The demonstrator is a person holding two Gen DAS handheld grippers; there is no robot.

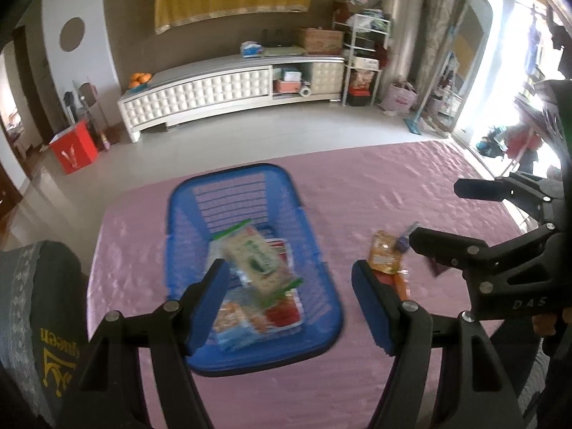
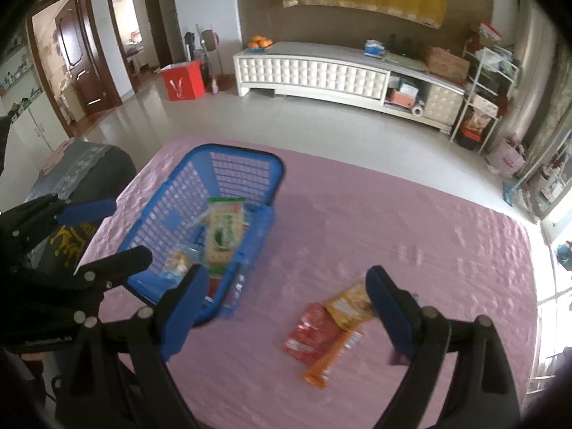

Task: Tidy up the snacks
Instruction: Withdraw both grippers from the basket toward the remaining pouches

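From the left wrist camera, the left gripper (image 1: 289, 304) hangs over the near end of a blue basket (image 1: 186, 196) with its fingers spread wide and nothing between them. The basket stands on a pink tablecloth (image 1: 393, 186). Inside it a green-and-cream cracker pack (image 1: 259, 257) lies tilted on top of other packets, which are smeared by blur; only orange, red and pale blue patches can be told apart. To the right of the basket, on the cloth, a yellow packet (image 1: 384, 250) shows in part, its lower end cut off by the gripper's right finger. An orange strip beside that finger is too hidden to name. The right gripper (image 1: 434, 214) enters from the right edge, fingers apart (a small dark scrap under its lower finger cannot be made out).

From the right wrist camera, the right gripper (image 2: 286, 304) is likewise open and empty, above the cloth (image 2: 411, 214) between the basket (image 2: 236, 153) and three loose snacks: a red packet (image 2: 311, 332), the yellow packet (image 2: 348, 307) touching it, and an orange bar (image 2: 330, 361) lying partly under the red one. The cracker pack (image 2: 223, 236) sits in the basket. The left gripper (image 2: 118, 228) shows at the left edge, fingers parted, near the basket's side. A purplish bit behind the right finger is unreadable.
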